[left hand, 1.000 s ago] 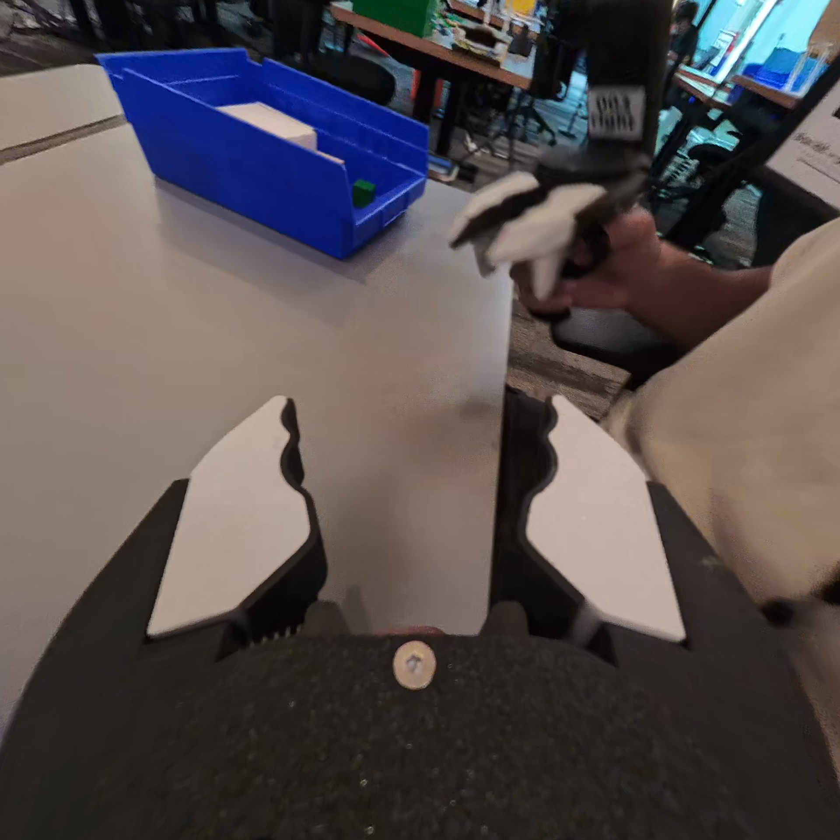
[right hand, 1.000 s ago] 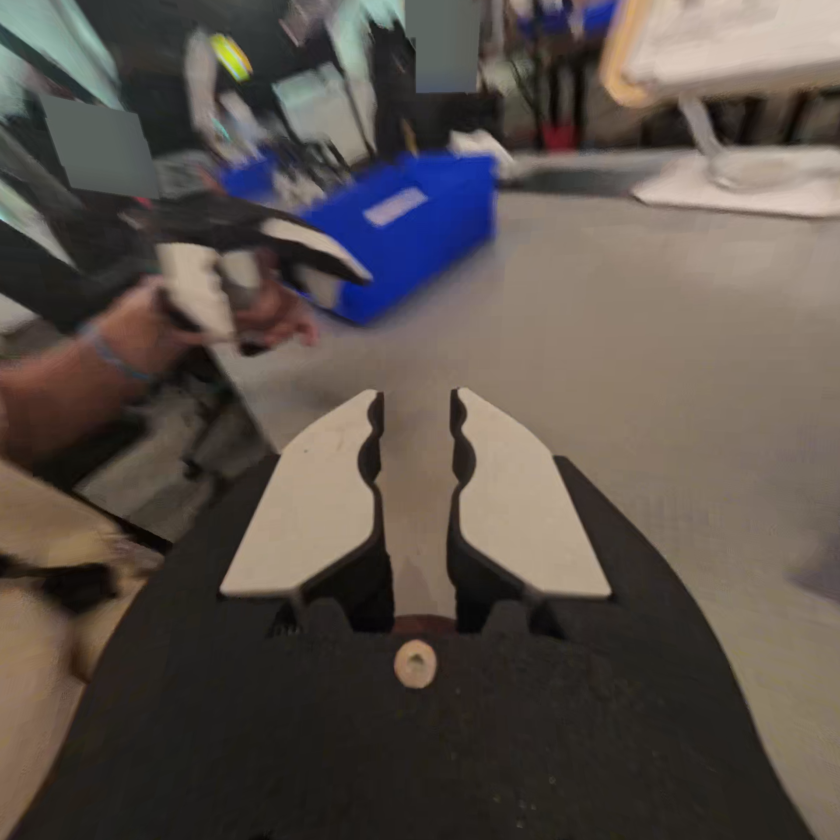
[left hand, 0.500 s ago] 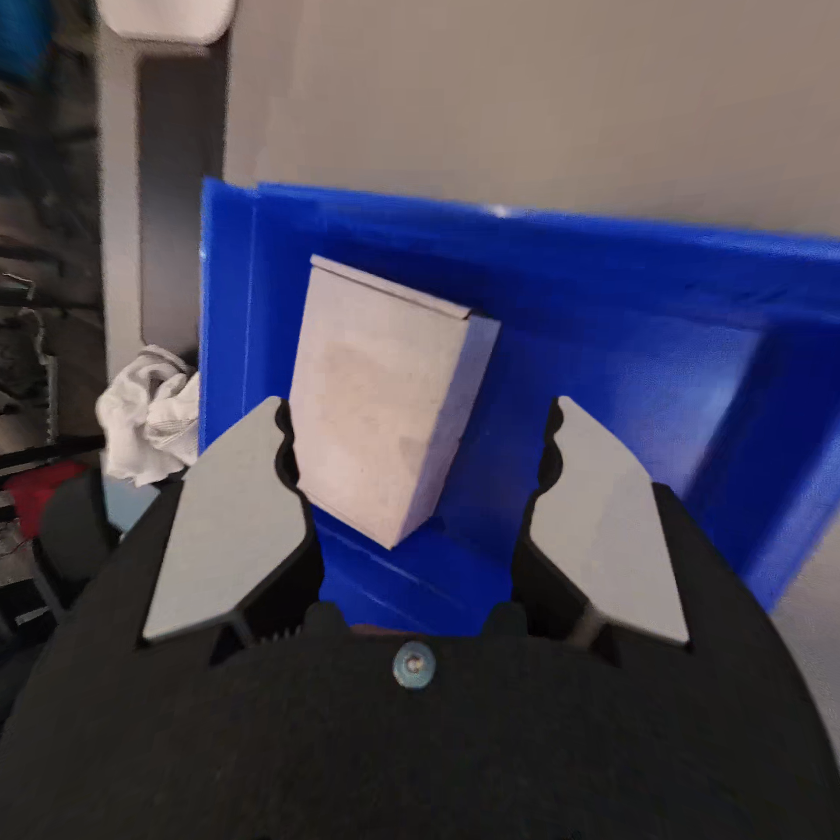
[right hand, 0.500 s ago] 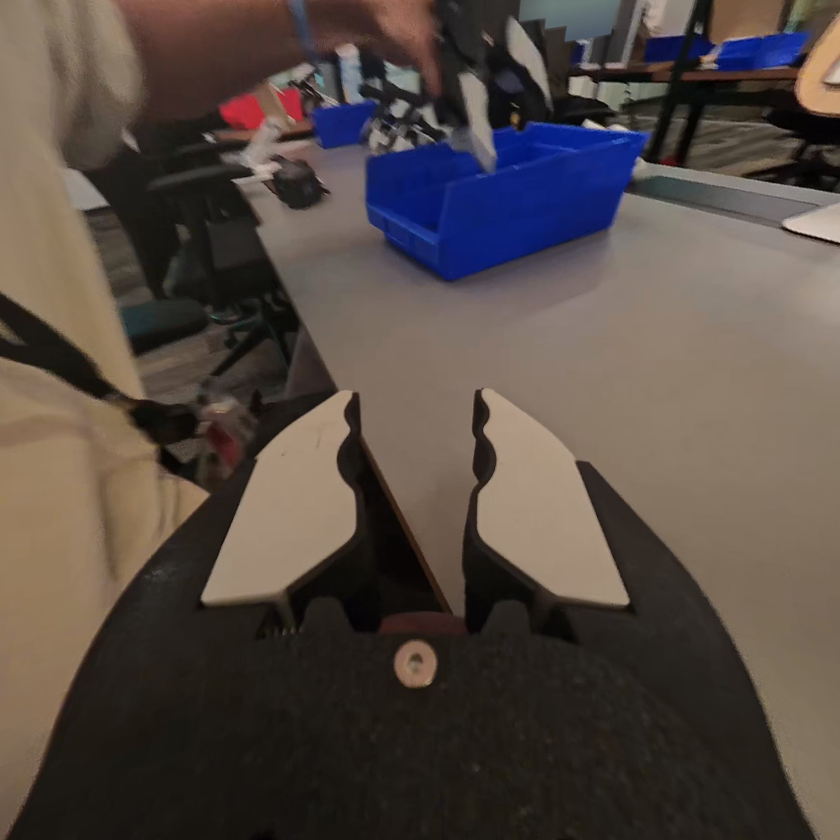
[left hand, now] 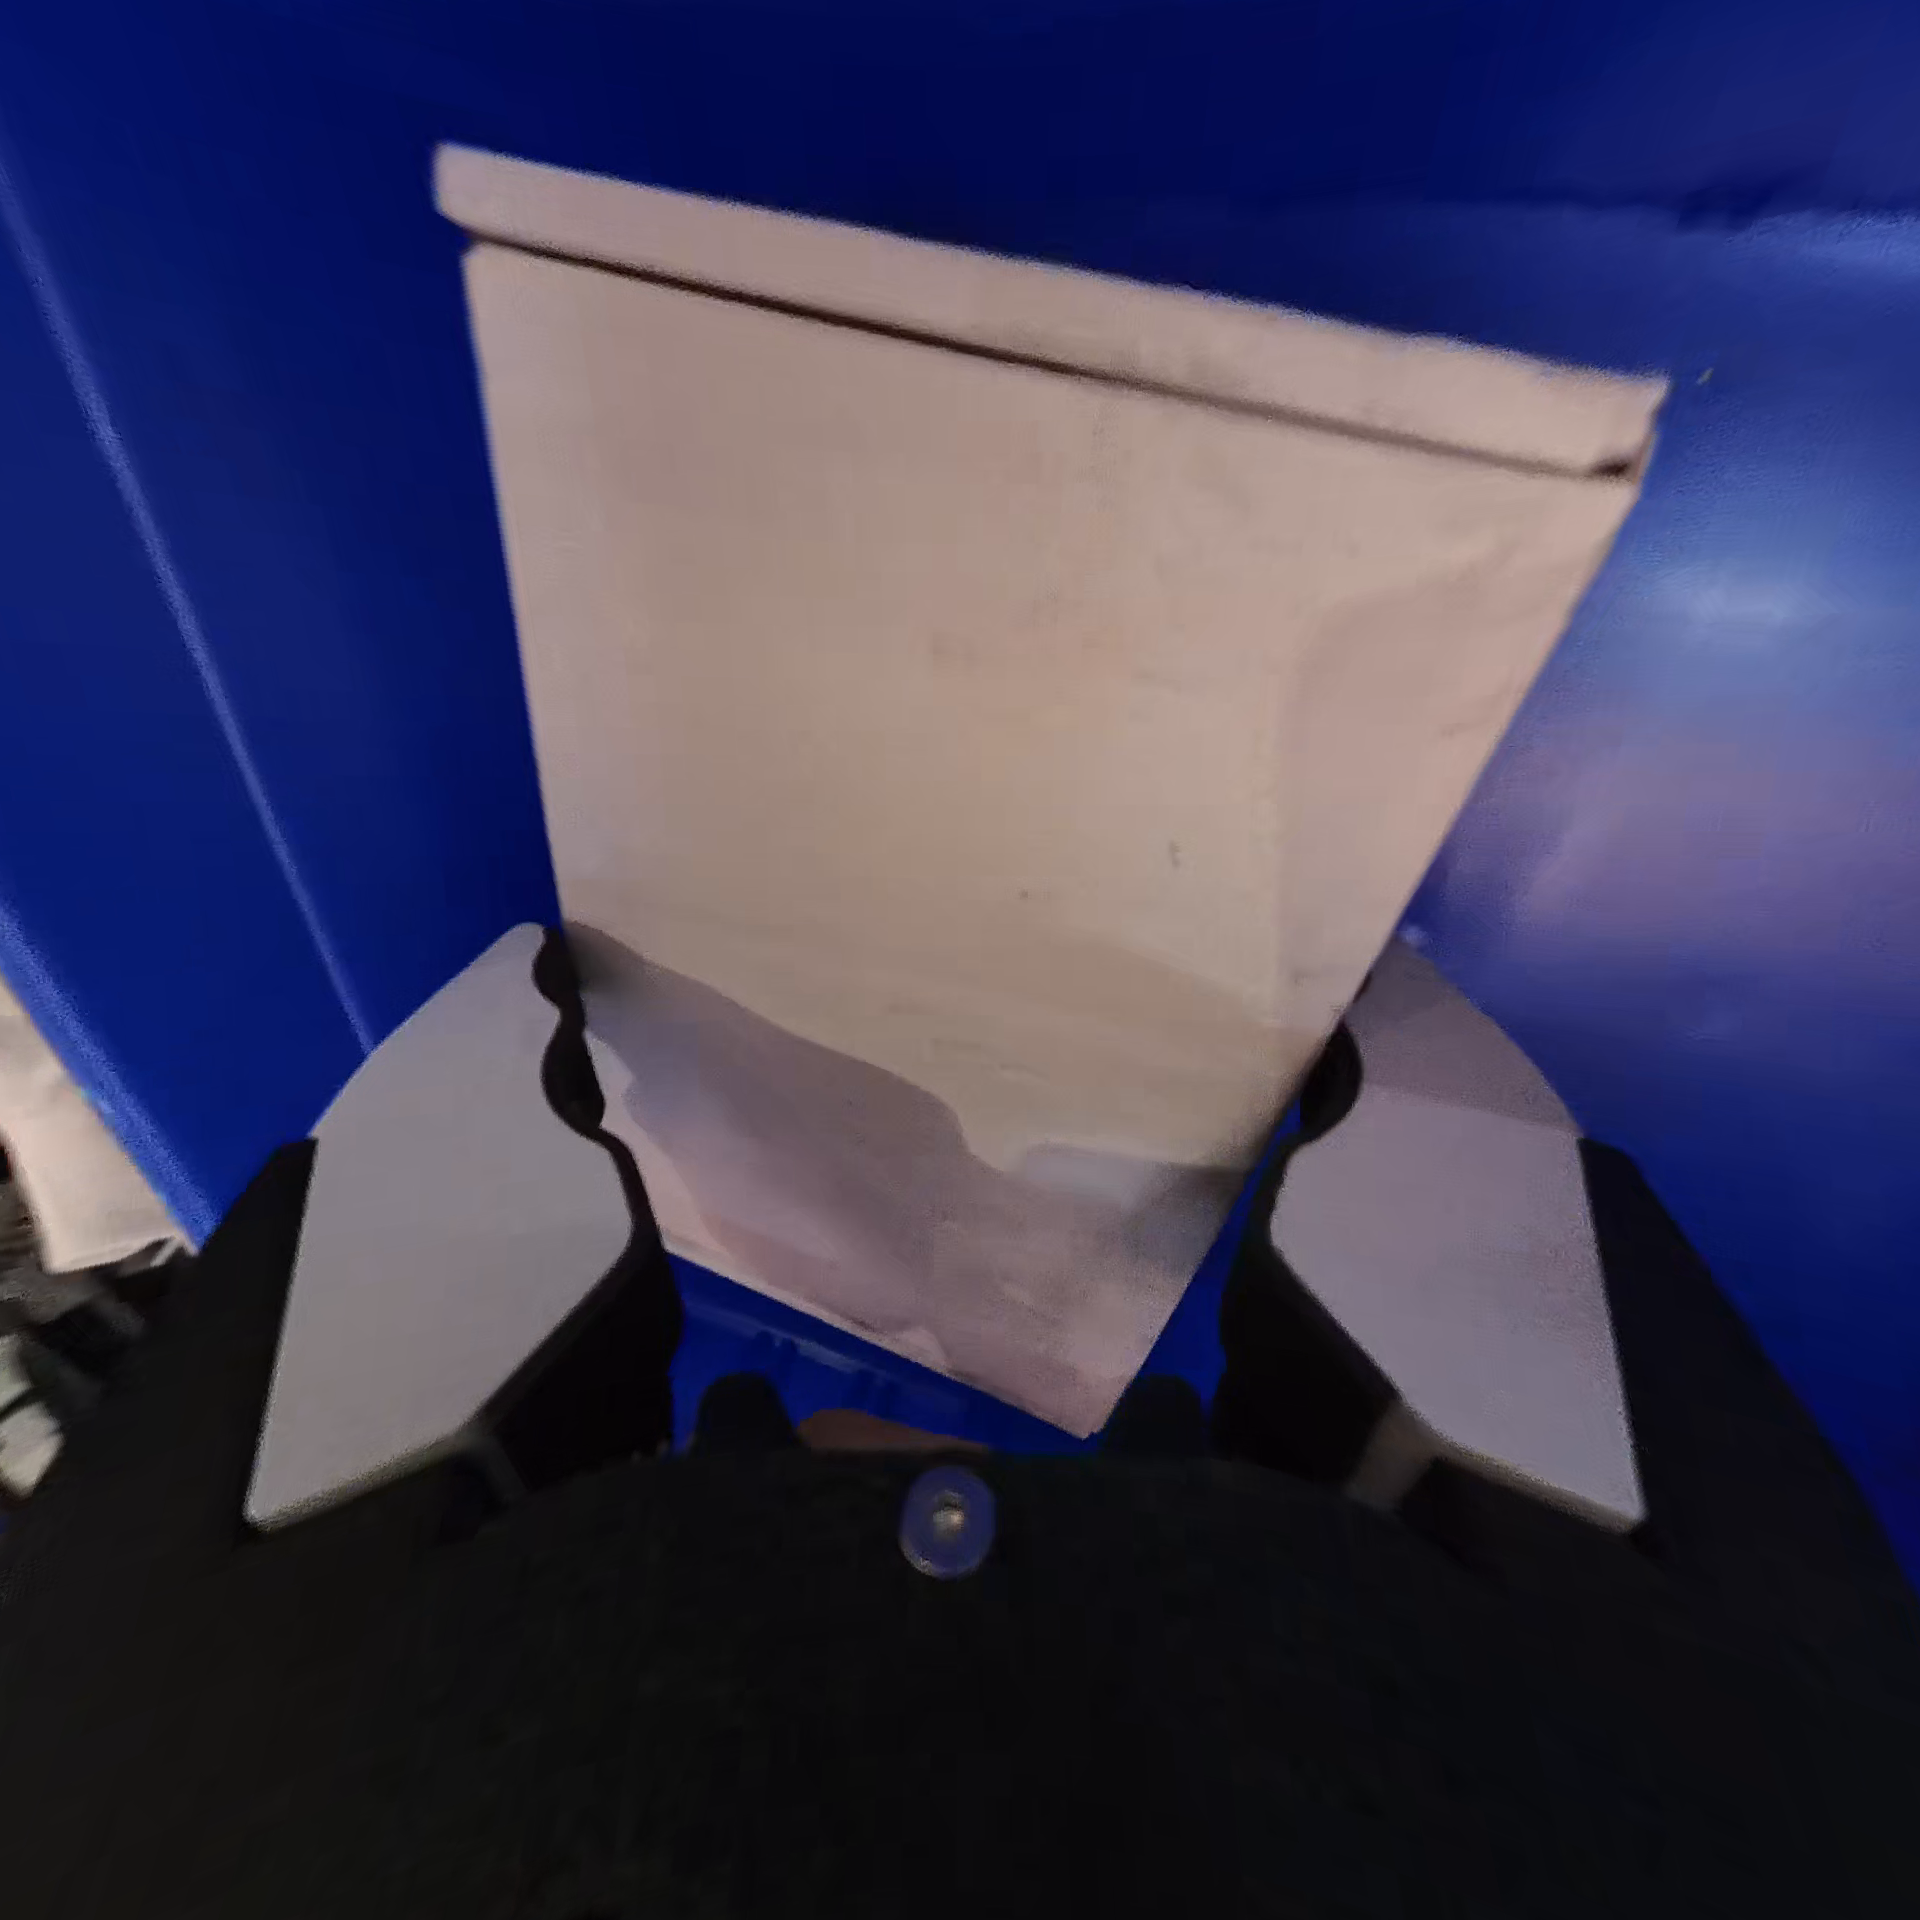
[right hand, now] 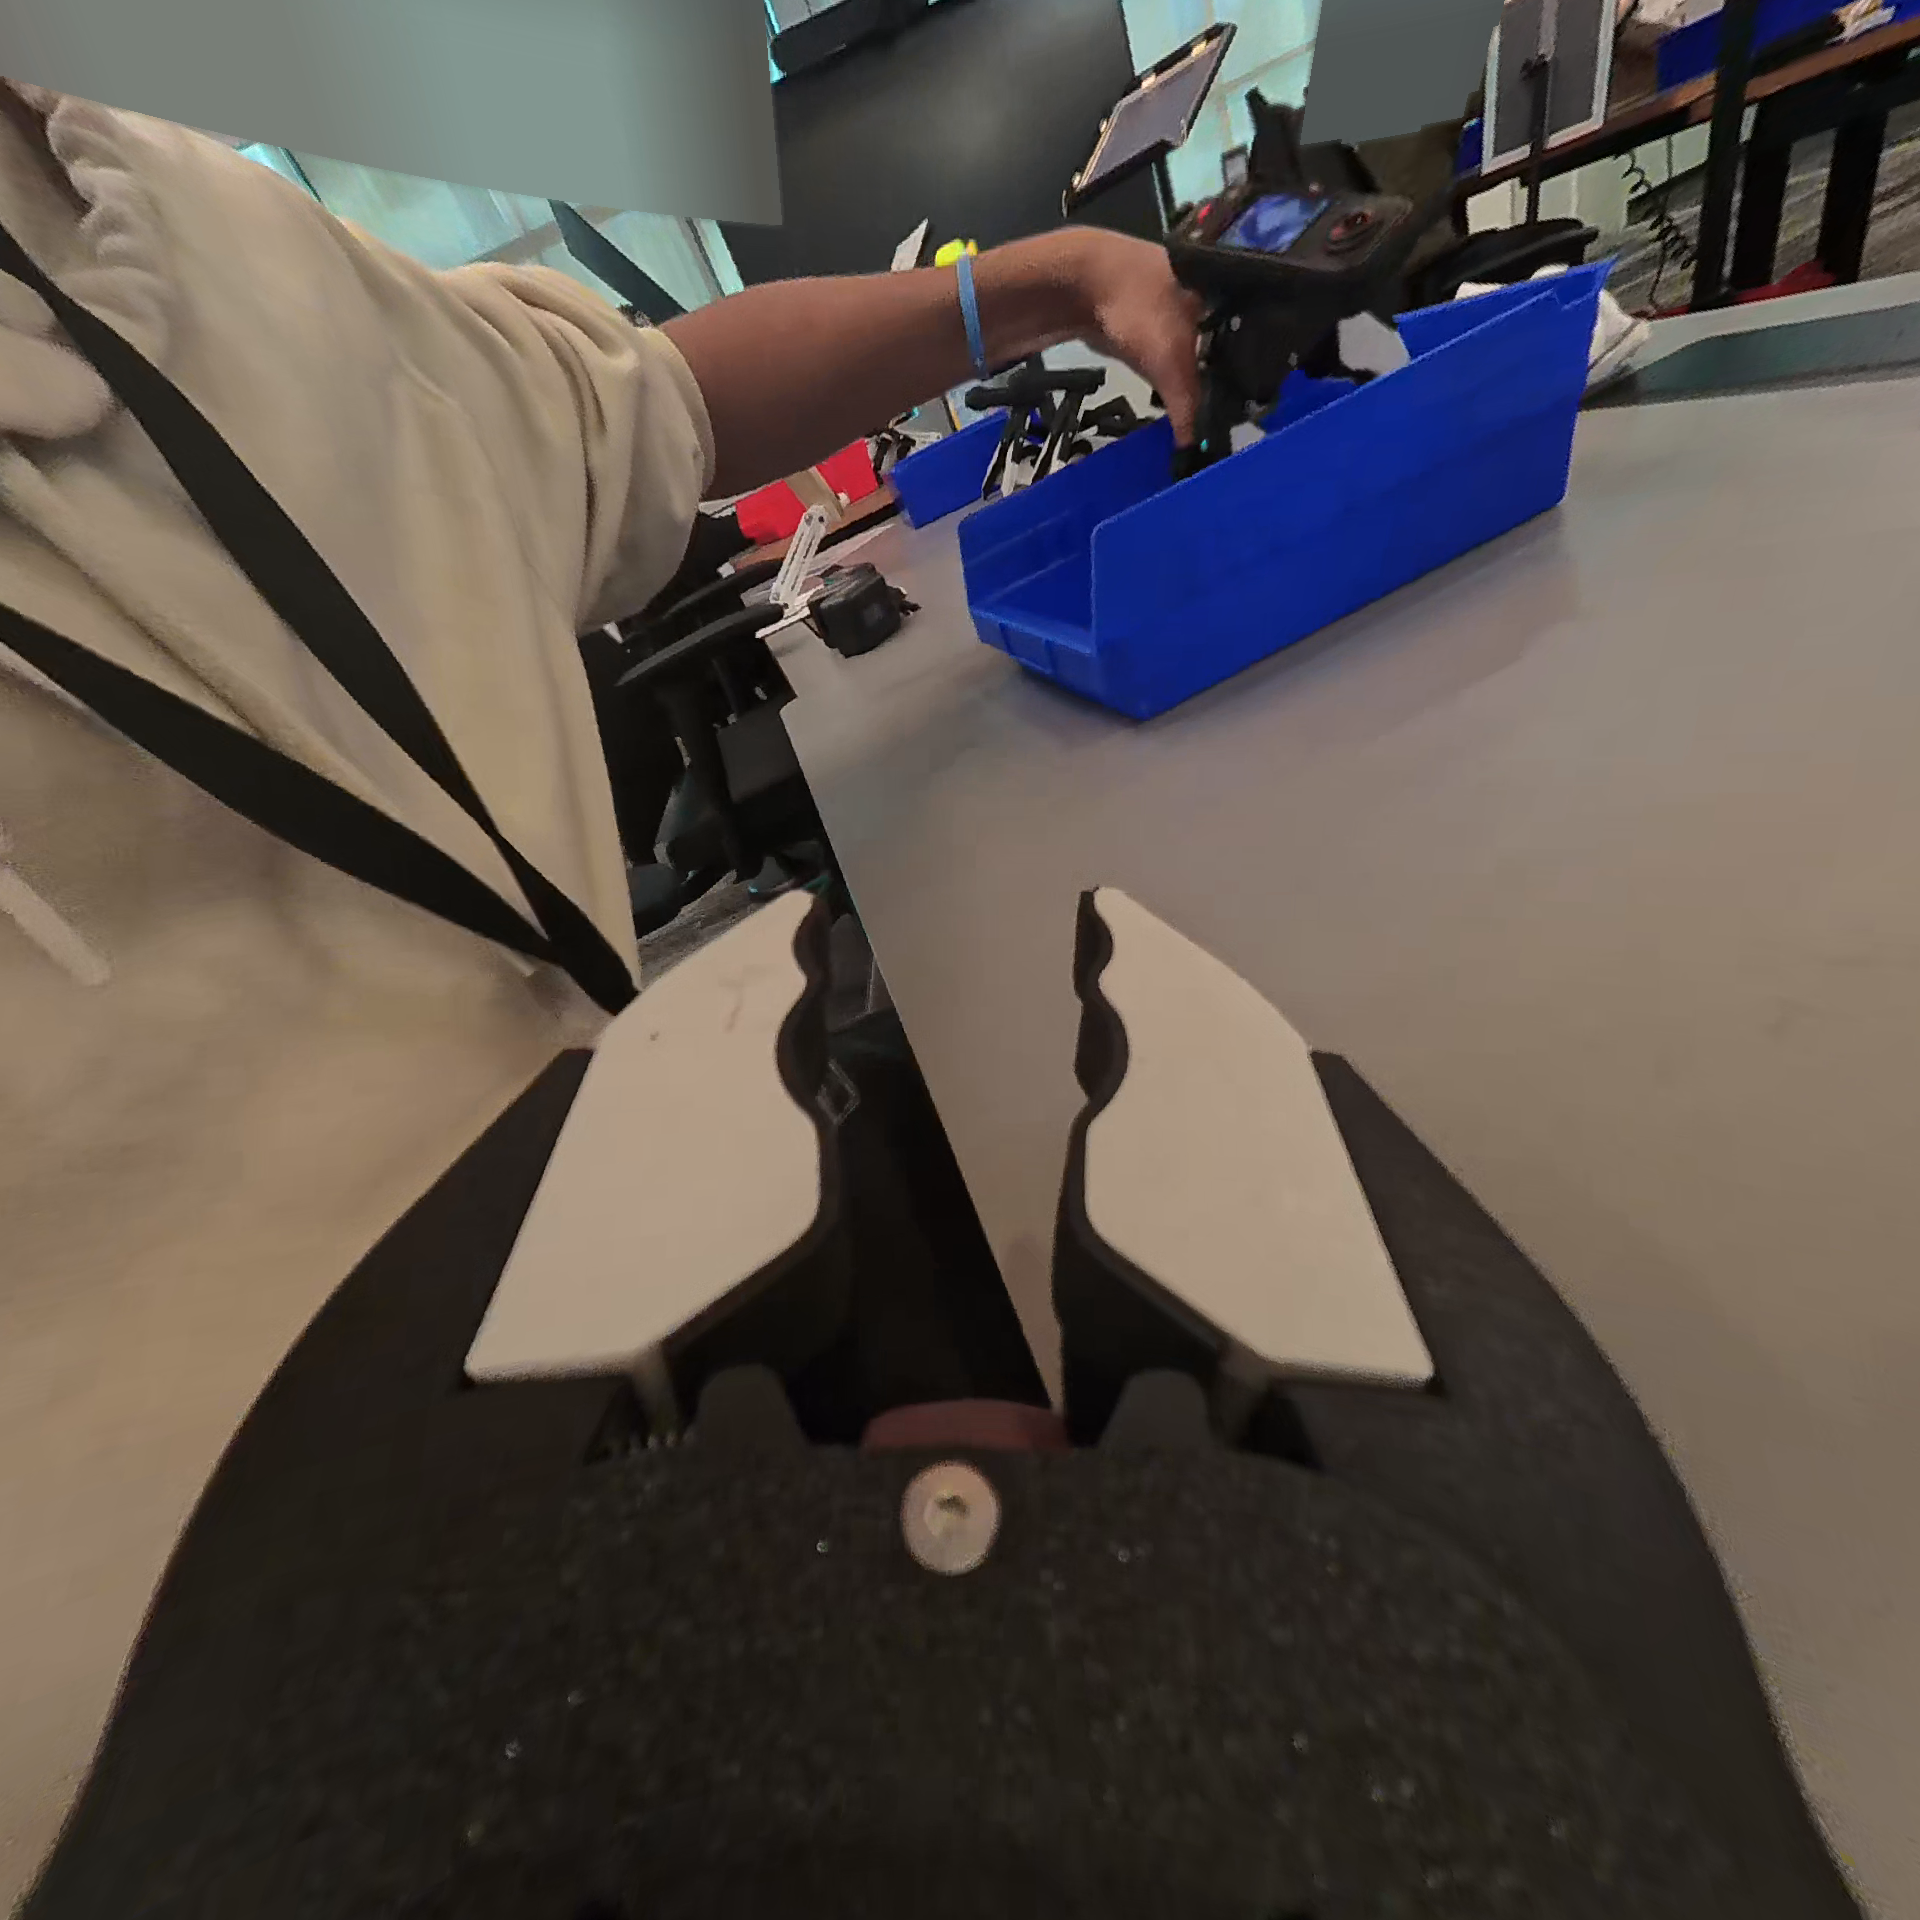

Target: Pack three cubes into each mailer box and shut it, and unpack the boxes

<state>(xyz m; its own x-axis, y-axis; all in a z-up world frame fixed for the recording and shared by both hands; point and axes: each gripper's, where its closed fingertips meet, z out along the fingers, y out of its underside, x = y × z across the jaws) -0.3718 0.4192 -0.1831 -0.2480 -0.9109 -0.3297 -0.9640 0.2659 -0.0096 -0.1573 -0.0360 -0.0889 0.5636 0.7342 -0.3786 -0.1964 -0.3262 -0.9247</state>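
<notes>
A closed white mailer box (left hand: 966,644) lies in the blue bin (left hand: 1714,520), its lid seam at the far end. My left gripper (left hand: 966,940) is open and reaches down into the bin. Its fingers (left hand: 447,1195) stand on either side of the box's near end, close to its side edges. In the right wrist view the left gripper (right hand: 1278,353) shows inside the blue bin (right hand: 1299,540) at the far side of the grey table (right hand: 1455,935). My right gripper (right hand: 948,904) is open and empty, low over the table's near left edge. No cubes show.
The person's cream-sleeved arm (right hand: 831,353) and torso with black straps (right hand: 260,727) fill the left of the right wrist view. A second blue bin (right hand: 940,473), a small black device (right hand: 857,613) and chairs (right hand: 707,665) lie beyond the table's left edge. A white cloth (left hand: 62,1143) lies outside the bin. The grippers' ends are close to 50 cm from one another.
My left gripper has swung from the table edge into the blue bin and come down around the white box. My right gripper has opened somewhat wider and turned toward the bin.
</notes>
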